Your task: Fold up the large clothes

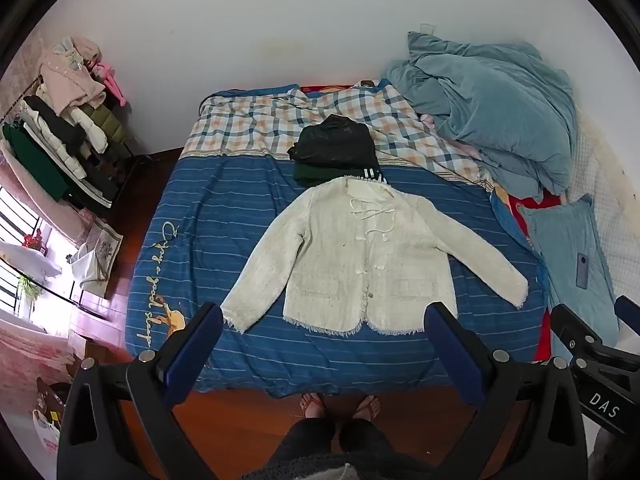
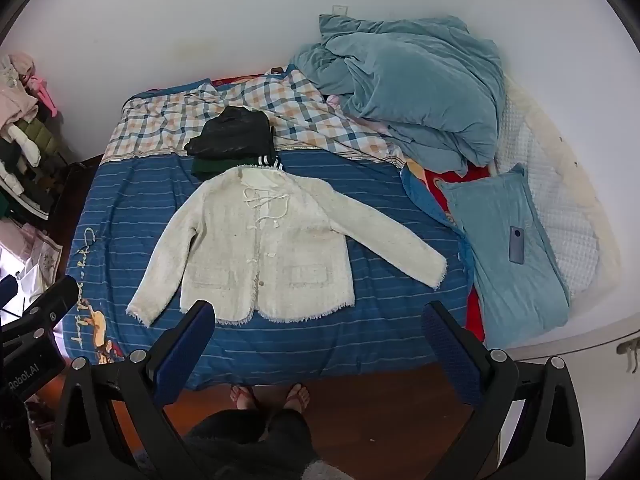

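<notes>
A cream knitted jacket (image 1: 360,256) lies spread flat, front up, on the blue striped bedsheet (image 1: 224,216), both sleeves angled out. It also shows in the right wrist view (image 2: 264,248). Behind its collar sits a stack of folded dark clothes (image 1: 336,152), also in the right wrist view (image 2: 234,140). My left gripper (image 1: 324,320) is open and empty, held above the bed's near edge in front of the jacket hem. My right gripper (image 2: 320,320) is open and empty, at a similar height to the right.
A crumpled blue duvet (image 2: 408,92) is piled at the back right. A blue pillow (image 2: 504,248) with a phone (image 2: 516,244) on it lies at the right. A clothes rack (image 1: 68,136) stands on the left. The person's feet (image 1: 340,404) are on the wooden floor.
</notes>
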A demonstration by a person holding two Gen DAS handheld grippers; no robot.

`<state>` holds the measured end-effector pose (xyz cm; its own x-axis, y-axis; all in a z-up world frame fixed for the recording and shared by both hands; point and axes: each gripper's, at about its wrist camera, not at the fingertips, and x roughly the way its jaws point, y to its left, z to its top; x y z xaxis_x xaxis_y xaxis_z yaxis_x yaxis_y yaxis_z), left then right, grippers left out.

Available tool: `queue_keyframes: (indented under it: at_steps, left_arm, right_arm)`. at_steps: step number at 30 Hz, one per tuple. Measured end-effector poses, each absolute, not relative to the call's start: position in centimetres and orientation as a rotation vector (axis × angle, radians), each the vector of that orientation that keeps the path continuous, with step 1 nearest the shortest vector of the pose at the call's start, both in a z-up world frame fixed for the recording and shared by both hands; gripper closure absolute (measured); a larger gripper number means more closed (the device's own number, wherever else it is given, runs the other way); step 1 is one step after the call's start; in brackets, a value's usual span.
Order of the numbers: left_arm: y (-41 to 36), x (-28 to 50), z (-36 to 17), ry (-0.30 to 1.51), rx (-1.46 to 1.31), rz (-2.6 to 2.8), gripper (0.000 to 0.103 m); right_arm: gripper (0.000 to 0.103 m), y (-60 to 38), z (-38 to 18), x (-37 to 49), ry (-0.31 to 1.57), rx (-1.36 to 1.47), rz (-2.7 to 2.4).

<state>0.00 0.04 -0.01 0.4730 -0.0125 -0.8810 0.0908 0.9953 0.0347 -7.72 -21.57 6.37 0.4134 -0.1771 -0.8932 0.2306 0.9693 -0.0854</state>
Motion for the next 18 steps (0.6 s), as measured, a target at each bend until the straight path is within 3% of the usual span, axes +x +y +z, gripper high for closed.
queue_keyframes:
  at_steps: [18]
  left_arm:
    - [-0.08, 0.06, 0.02, 1.077, 0.088, -0.058, 0.000]
  right_arm:
    - [0.000, -21.92, 6.42, -7.55, 1.123, 0.050, -0.257]
